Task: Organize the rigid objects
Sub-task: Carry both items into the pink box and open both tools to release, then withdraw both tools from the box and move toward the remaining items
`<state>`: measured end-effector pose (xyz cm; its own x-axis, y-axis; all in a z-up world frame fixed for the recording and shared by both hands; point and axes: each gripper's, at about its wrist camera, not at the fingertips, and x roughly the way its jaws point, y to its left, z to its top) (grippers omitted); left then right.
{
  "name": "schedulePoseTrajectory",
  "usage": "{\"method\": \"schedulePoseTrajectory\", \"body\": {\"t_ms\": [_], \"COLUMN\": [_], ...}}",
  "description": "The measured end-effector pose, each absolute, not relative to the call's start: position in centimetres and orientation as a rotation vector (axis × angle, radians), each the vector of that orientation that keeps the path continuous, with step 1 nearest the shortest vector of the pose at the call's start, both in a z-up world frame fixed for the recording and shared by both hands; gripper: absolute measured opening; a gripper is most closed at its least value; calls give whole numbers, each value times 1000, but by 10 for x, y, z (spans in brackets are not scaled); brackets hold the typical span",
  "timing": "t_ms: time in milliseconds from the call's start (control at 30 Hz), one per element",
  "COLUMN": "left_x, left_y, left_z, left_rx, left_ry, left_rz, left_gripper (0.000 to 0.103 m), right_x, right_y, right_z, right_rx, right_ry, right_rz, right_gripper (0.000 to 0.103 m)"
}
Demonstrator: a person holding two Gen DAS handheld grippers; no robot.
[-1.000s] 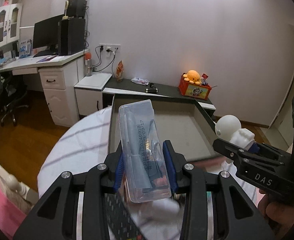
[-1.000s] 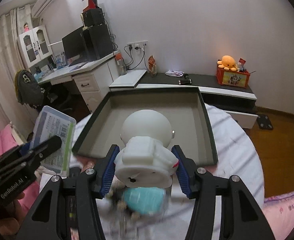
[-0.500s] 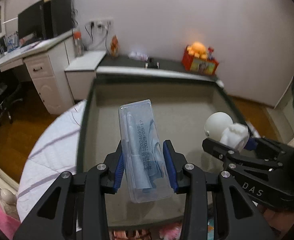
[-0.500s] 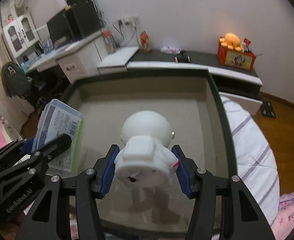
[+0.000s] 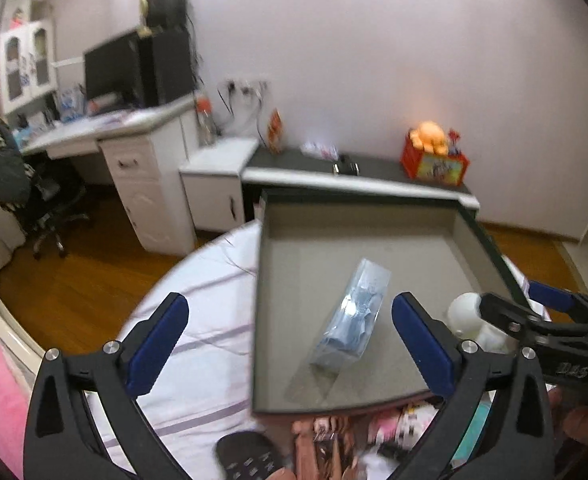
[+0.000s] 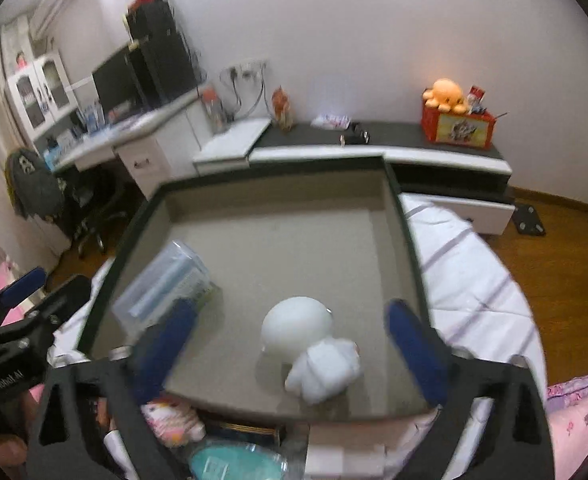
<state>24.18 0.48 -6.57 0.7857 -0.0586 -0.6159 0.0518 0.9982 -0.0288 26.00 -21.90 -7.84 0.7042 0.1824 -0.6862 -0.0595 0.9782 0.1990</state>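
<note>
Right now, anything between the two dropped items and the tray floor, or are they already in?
Nothing visible in the way. The clear plastic case and the white figurine both lie inside the grey tray, apart from each other. The left gripper and right gripper are opening, pads touching neither item.

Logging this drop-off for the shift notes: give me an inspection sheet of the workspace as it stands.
Surface: striped sheet under a grey tray.
Job's things: clear plastic case and white figurine lie apart inside the tray.
Clutter: mixed small items at the tray's near edge, blurred.
Grippers: left tool and right tool opening, pads clear of both things.
Cables: plugged leads at wall socket.
Surroundings: desk, monitor, orange plush.
</note>
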Motion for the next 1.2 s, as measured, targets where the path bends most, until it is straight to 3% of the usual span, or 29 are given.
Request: {"method": "schedulePoseTrajectory", "body": {"t_ms": [233, 567, 1200], "left_x": [165, 72, 1], "left_y": [27, 33, 32], "left_z": [-41, -34, -34], "left_rx": [-43, -24, -17], "left_ry": [571, 589, 564], "left_rz": [-11, 4, 38], "left_gripper": [103, 103, 103], "right_x": [184, 80, 18], "right_y": [-223, -220, -193], "right_z": [-41, -28, -26], "right_rx": [186, 212, 144], "right_ry": [682, 605, 558], "right_rz": [102, 74, 91], "right_gripper": [103, 103, 103]}}
